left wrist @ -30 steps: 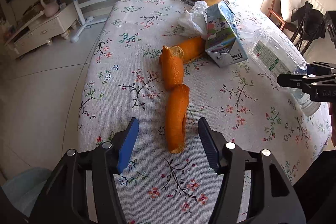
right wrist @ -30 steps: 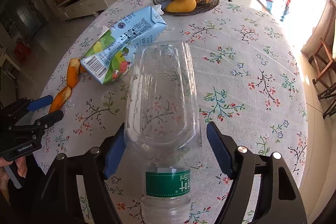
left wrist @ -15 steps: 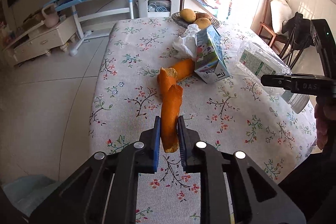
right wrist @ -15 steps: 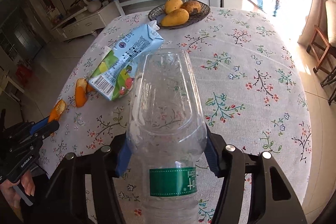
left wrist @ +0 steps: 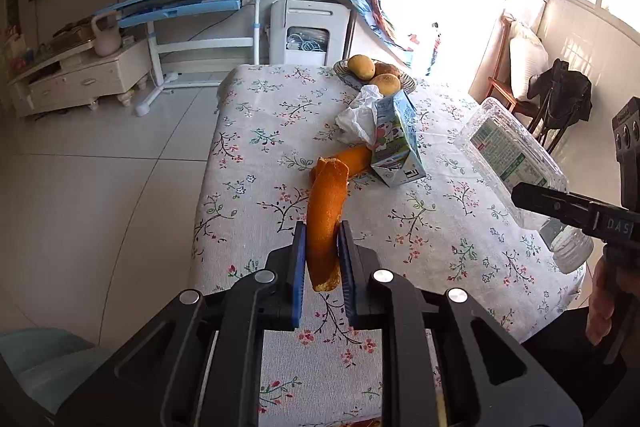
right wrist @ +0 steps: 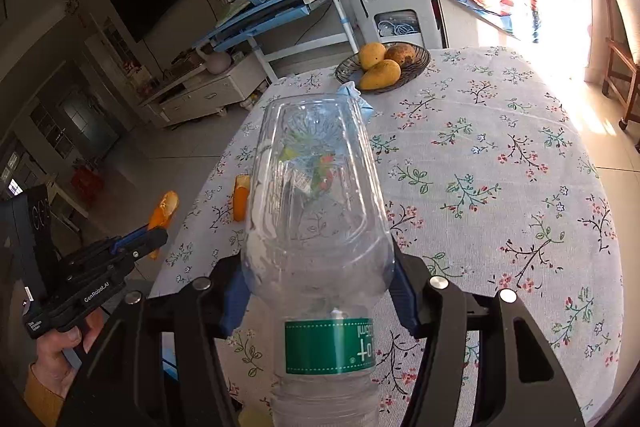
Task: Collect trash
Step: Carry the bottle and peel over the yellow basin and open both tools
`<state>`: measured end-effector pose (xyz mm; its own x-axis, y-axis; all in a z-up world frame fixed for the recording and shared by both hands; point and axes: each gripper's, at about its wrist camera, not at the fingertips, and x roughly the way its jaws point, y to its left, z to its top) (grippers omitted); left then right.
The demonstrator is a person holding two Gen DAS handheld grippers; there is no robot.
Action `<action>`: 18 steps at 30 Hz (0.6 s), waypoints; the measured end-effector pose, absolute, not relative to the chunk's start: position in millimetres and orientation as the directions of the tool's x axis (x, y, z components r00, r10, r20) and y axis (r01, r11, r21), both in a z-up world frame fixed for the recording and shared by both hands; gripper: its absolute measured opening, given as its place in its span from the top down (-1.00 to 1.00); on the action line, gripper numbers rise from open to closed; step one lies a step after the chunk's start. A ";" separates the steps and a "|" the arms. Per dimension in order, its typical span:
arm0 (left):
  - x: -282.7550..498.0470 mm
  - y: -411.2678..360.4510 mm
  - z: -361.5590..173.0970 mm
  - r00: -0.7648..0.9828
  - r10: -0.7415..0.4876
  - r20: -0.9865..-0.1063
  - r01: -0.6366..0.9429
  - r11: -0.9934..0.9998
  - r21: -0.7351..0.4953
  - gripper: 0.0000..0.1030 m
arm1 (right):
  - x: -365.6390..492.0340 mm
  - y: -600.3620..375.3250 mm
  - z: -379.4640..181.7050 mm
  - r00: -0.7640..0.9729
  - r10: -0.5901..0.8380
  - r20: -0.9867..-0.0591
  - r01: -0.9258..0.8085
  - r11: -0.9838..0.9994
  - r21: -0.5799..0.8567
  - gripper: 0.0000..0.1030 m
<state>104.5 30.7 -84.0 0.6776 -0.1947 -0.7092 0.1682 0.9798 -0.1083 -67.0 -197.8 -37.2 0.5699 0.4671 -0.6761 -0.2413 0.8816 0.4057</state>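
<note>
1. Between the blue pads of the left gripper [left wrist: 322, 259], in the left wrist view, a long strip of orange peel [left wrist: 326, 223] is clamped by its near end. The jaws have just been closing and now press the peel on both sides. The rest of the strip reaches forward, away from the tool, towards a second piece of peel [left wrist: 354, 159] lying on the flowered tablecloth [left wrist: 256, 147].
2. Further ahead of the left tool and slightly to its right, a drink carton [left wrist: 394, 147] lies on its side, touching that second piece of peel, with a crumpled white tissue [left wrist: 356, 113] just behind it. Far off sits a bowl of mangoes [left wrist: 374, 75], which I judge is not trash.
3. Off to the right in this view, the right gripper [left wrist: 560, 207] carries a clear plastic bottle [left wrist: 512, 155] above the table.
4. Directly in front of the right wrist camera, the right gripper [right wrist: 316, 291] squeezes the plastic bottle [right wrist: 316, 211] across its body, base pointing away from the tool. These jaws have also just been closing on it.
5. Well off to the left of this tool, the left gripper [right wrist: 138, 241] holds the peel [right wrist: 162, 213].
6. To do this step well, lift the peel slowly: it is limp and may tear or slip. Keep the bottle gripped firmly without crushing it.
</note>
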 end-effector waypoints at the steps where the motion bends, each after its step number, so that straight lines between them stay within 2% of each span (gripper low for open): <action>1: 102.9 30.9 -83.2 0.680 -0.196 -0.706 0.167 0.980 -0.111 0.70 | -72.9 -196.4 -37.7 0.570 0.474 -0.672 -0.246 0.878 0.411 -0.12; 9: 86.3 42.8 -74.5 0.701 -0.214 -0.680 0.156 0.977 -0.146 0.70 | -119.3 -174.7 -46.4 0.550 0.527 -0.648 -0.301 0.849 0.434 -0.12; 18: 67.5 50.8 -71.3 0.706 -0.229 -0.670 0.144 0.973 -0.181 0.70 | -166.0 -141.7 -65.2 0.481 0.547 -0.685 -0.393 0.833 0.389 -0.12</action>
